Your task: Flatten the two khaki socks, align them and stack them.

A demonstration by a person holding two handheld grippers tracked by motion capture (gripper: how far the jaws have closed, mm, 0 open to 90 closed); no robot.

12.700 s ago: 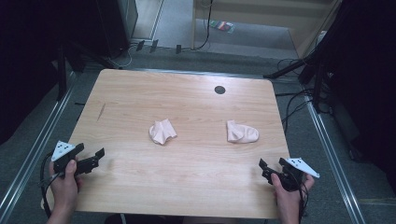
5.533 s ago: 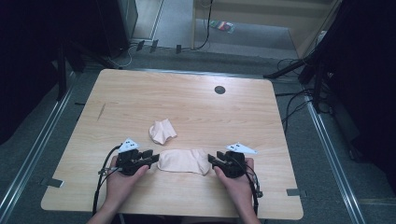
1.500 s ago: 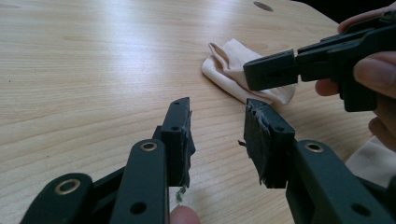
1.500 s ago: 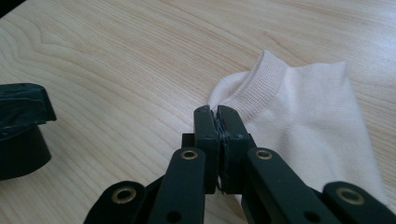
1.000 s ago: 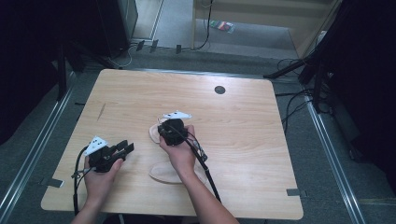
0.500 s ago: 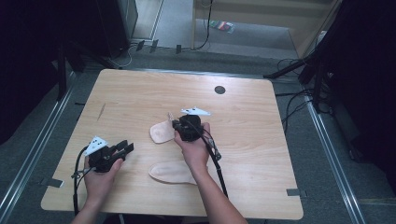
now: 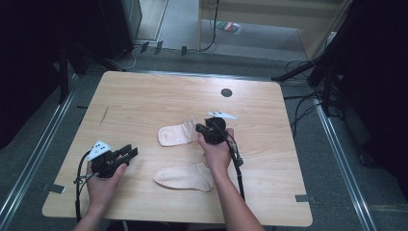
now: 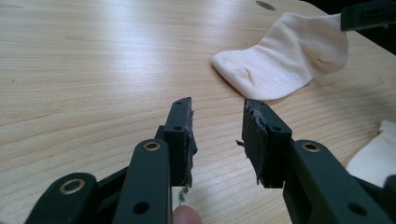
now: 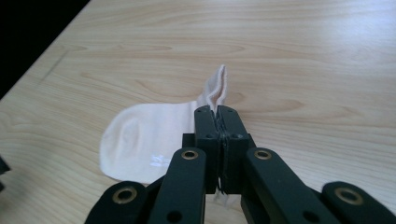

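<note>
- Far sock [image 7: 177,134] lies mid-table, its toe end flat on the wood and its cuff end lifted, pinched in the right gripper [image 7: 200,129].
- Right gripper view: the two black jaws are pressed together on the cuff edge of that sock [image 9: 154,142], and the fabric stands up in a fold just beyond the tips.
- The right hand [image 7: 216,153] reaches across the near sock [image 7: 184,176], which lies flat near the person's edge of the table [image 7: 144,96].
- Left gripper [image 7: 130,153] sits off to the left, well apart from both socks; its jaws stand apart with nothing between them [image 8: 217,135].
- Left gripper view: the lifted sock [image 8: 285,56] hangs from the other gripper's jaw at the top right.
</note>
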